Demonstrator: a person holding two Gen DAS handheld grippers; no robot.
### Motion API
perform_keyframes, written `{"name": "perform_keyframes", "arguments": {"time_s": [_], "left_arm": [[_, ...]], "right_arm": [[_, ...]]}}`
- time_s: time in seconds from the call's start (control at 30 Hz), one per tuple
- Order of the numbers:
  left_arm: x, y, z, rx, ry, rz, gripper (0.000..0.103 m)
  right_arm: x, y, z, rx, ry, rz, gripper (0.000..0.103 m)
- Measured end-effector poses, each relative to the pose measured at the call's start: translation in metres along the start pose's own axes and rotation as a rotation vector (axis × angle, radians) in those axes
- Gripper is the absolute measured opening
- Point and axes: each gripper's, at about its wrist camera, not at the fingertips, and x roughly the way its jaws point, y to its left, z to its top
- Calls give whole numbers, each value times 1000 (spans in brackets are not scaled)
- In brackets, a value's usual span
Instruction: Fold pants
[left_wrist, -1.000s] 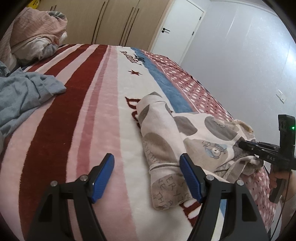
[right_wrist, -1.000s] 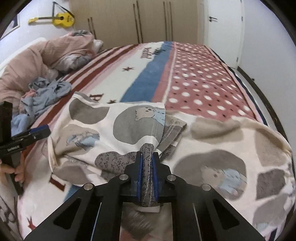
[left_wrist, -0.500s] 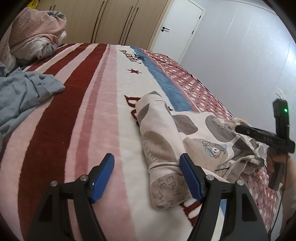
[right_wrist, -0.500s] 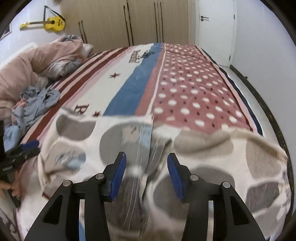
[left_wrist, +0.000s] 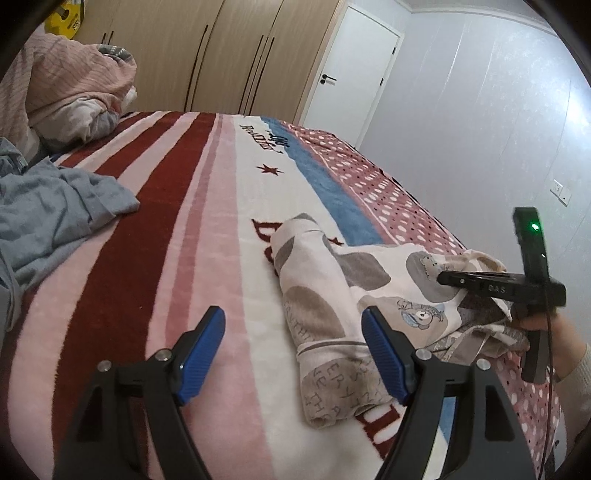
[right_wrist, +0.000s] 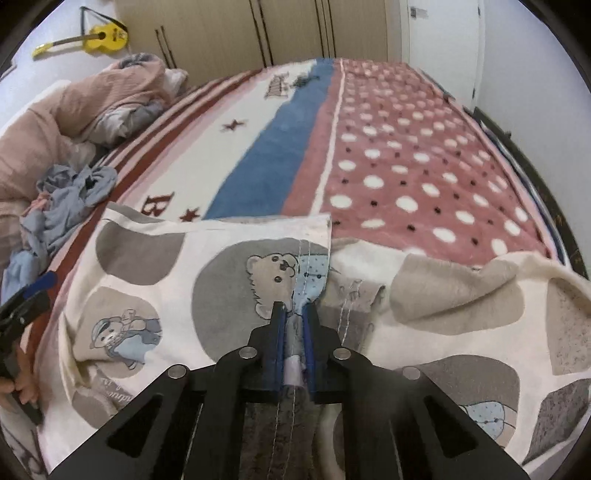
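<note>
The cream fleece pants with grey patches and bear prints (right_wrist: 229, 295) lay across the striped, dotted plush blanket (right_wrist: 406, 166) on the bed. The right gripper (right_wrist: 293, 314) had just closed, pinching a fabric fold at six o'clock. The left gripper (left_wrist: 293, 354) hovered wide, empty, its right blue pad (left_wrist: 382, 354) beside the pants' folded leg at three o'clock.
</note>
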Motion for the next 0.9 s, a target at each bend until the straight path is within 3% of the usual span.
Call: {"name": "perform_keyframes", "arguments": {"time_s": [0.17,0.3,0.43,0.53,0.7,0.9], "left_arm": [[0,2,1,-8,-2,-2,73],[0,0,1,2,-3,2,73],[1,1,0,0,1,1,73],[1,2,1,-4,1,1,73],[2,2,0,-7,3,0,73],[2,2,1,-9,3,1,73]], "right_arm": [[-26,5,-16,-6,-63,15,2],[-42,2,-29,0,-87,-32,2],[-40,-8,-37,24,-30,-27,1],[-41,-12,-34,43,-37,-20,7],[-33,-28,-18,77,-53,-95,18],[-7,-46,-12,148,51,58,27]]}}
